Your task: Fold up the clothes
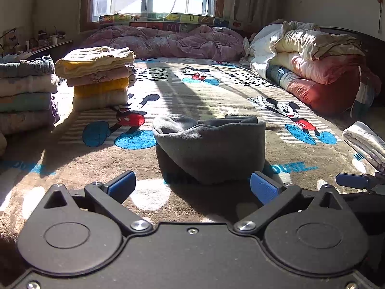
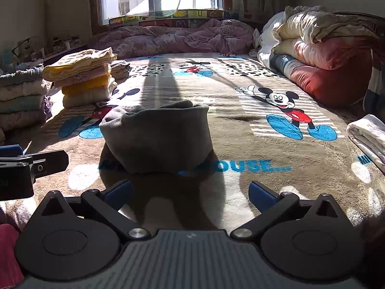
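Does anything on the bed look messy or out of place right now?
Only mildly. The grey garment sits as a lumpy, uneven bundle on the Mickey Mouse blanket, unlike the neat folded stack beyond it. Both grippers, left and right, are open, touching nothing.

Folded garment [image 1: 209, 144] lies mid-blanket [image 1: 216, 91], stacks [image 1: 96, 77] left, bedding [image 1: 312, 67] right.

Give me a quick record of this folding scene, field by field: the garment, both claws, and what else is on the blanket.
garment: folded grey garment, lying on the Mickey Mouse blanket
left claw: open, empty, just short of the garment
right claw: open, empty, just short of the garment
folded stacks: yellow-topped stack at left; another stack beside it
other: white folded cloth at right; bundled quilts behind
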